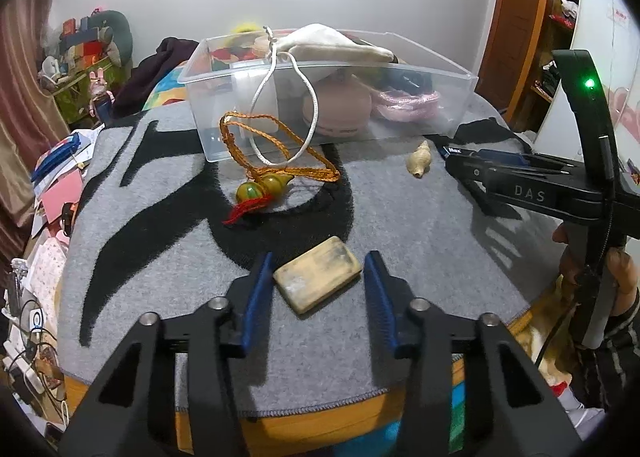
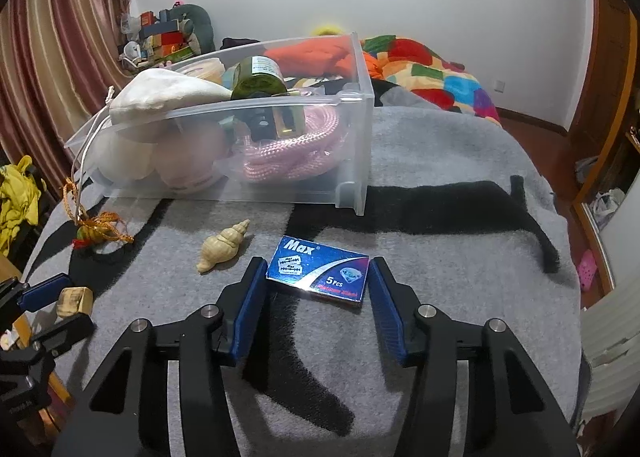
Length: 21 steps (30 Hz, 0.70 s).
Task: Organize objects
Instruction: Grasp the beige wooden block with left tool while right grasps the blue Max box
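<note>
My left gripper (image 1: 318, 277) is open, its blue pads either side of a tan wooden block (image 1: 318, 280) lying on the grey mat; the block also shows in the right wrist view (image 2: 75, 300). My right gripper (image 2: 318, 277) is open around a blue "Max" razor blade box (image 2: 319, 274), which lies flat on the mat. A cream seashell (image 2: 222, 246) and a green gourd charm with an orange cord (image 1: 260, 187) lie on the mat. A clear plastic bin (image 1: 460, 95) behind them holds a white pouch, pink rope and a green jar.
The grey and black mat (image 2: 440, 217) covers a bed with a colourful quilt (image 2: 432, 73) behind. Clutter of papers and cables lies off the left edge (image 1: 48, 217). A wooden door and shelves stand at the right (image 1: 516, 17).
</note>
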Each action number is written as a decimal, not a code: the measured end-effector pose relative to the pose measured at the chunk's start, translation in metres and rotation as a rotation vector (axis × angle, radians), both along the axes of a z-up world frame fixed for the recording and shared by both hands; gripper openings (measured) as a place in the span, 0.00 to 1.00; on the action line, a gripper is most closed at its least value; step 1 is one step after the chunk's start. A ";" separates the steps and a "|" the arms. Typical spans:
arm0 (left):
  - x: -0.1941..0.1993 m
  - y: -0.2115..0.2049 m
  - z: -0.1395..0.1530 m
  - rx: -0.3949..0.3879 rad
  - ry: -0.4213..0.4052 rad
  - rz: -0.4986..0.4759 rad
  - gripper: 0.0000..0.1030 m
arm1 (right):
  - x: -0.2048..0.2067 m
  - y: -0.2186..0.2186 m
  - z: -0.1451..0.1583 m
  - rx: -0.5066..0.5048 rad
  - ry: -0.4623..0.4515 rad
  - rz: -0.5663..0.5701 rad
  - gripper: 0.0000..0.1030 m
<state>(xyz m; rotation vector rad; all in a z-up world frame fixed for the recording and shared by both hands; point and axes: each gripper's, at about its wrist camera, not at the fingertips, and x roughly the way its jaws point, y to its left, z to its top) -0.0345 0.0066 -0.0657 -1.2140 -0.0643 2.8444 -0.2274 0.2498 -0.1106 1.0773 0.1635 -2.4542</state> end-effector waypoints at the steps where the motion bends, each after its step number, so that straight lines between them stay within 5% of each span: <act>1: 0.000 0.000 0.000 0.007 -0.001 -0.001 0.43 | 0.001 -0.001 0.000 0.000 0.002 0.003 0.46; 21: -0.006 -0.004 0.021 0.055 0.019 0.007 0.43 | 0.013 0.000 0.028 -0.042 0.058 0.033 0.46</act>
